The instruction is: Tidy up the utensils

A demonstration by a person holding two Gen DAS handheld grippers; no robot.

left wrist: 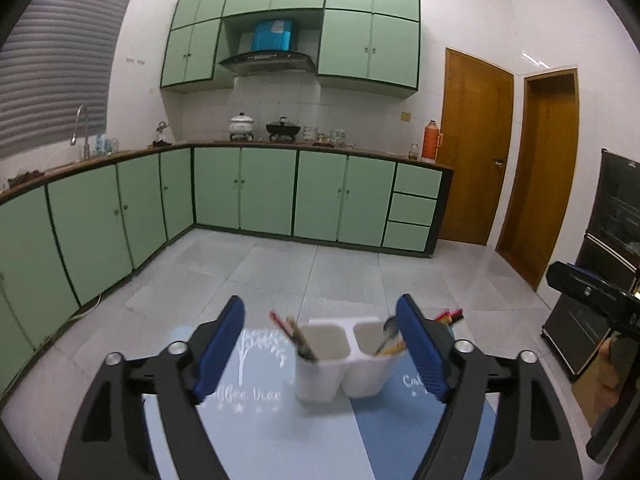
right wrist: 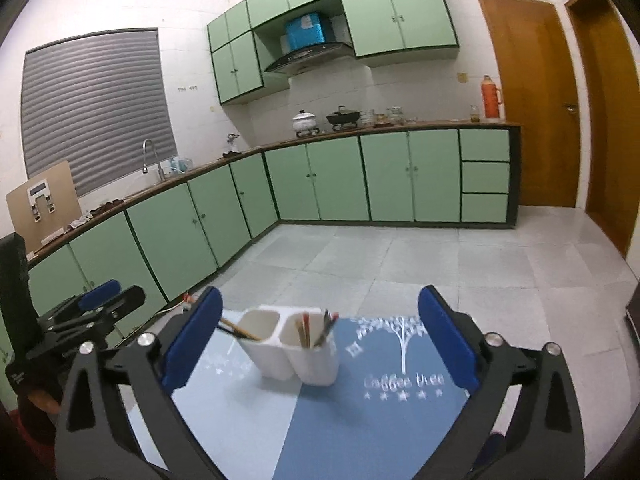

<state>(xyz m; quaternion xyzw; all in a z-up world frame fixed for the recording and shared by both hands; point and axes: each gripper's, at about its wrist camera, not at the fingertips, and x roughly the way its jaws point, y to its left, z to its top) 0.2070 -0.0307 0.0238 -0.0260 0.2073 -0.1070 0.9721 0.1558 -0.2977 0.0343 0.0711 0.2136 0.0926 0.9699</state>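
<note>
A white two-compartment utensil holder [left wrist: 340,364] stands on a blue table mat [left wrist: 280,432]. In the left wrist view its left compartment holds chopsticks [left wrist: 294,336] and its right one a spoon [left wrist: 387,334] with other utensils. My left gripper [left wrist: 320,344] is open and empty, its blue fingers either side of the holder, short of it. In the right wrist view the holder [right wrist: 296,348] shows chopsticks [right wrist: 238,330] in the left compartment and several utensils [right wrist: 316,330] in the right. My right gripper [right wrist: 320,340] is open and empty, short of the holder. The left gripper [right wrist: 100,300] shows at left.
The mat [right wrist: 360,420] is printed with a white tree and lettering. A red-tipped item [left wrist: 450,315] lies at the table's far edge behind the right finger. Green cabinets [left wrist: 240,192], tiled floor [left wrist: 340,272] and wooden doors [left wrist: 472,148] lie beyond. The other gripper [left wrist: 592,288] is at right.
</note>
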